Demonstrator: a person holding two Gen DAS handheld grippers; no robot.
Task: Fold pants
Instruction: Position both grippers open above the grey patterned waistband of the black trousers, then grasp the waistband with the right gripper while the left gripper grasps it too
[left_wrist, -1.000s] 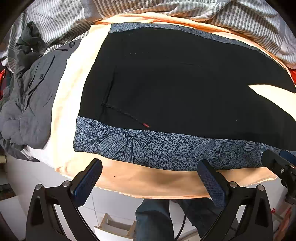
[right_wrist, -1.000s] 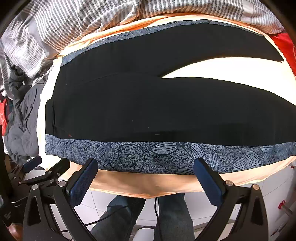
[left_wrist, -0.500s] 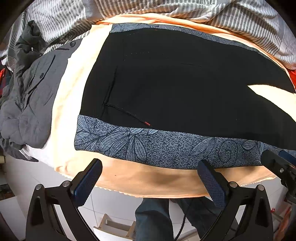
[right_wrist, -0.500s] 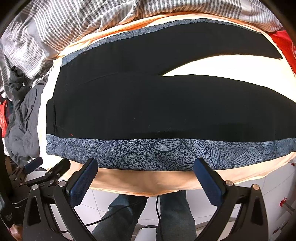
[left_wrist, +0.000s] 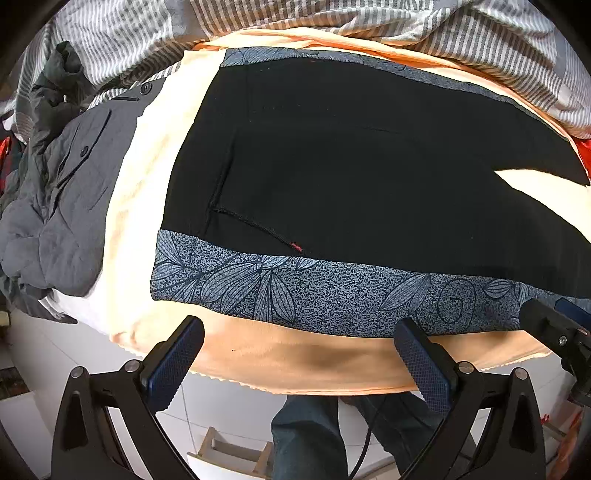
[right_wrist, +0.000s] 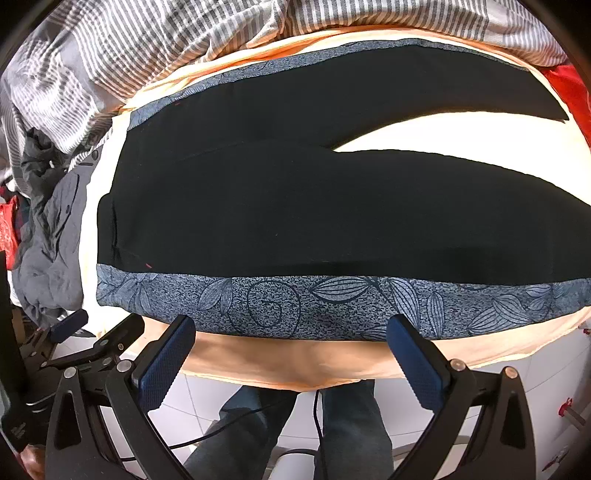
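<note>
Black pants (left_wrist: 351, 166) (right_wrist: 295, 206) with a blue-grey leaf-print side stripe (left_wrist: 314, 295) (right_wrist: 332, 302) lie spread flat on a peach sheet, waistband to the left, legs running right and parted in a V. My left gripper (left_wrist: 299, 354) hovers open just off the near stripe by the waist end, with nothing between its blue pads. My right gripper (right_wrist: 291, 350) hangs open over the near stripe further along the leg. Its tip also shows at the left wrist view's right edge (left_wrist: 554, 328).
A crumpled grey garment (left_wrist: 62, 206) (right_wrist: 48, 243) lies left of the waistband. A grey-striped duvet (left_wrist: 332, 18) (right_wrist: 184, 48) is bunched along the far side. Red fabric (right_wrist: 569, 88) sits at the far right. A person's jeans-clad legs (right_wrist: 332, 435) stand on the white tiled floor below the bed edge.
Both grippers have crept slightly closer to the near stripe, so the pants sit a little lower and larger in each view. Both stay open.
</note>
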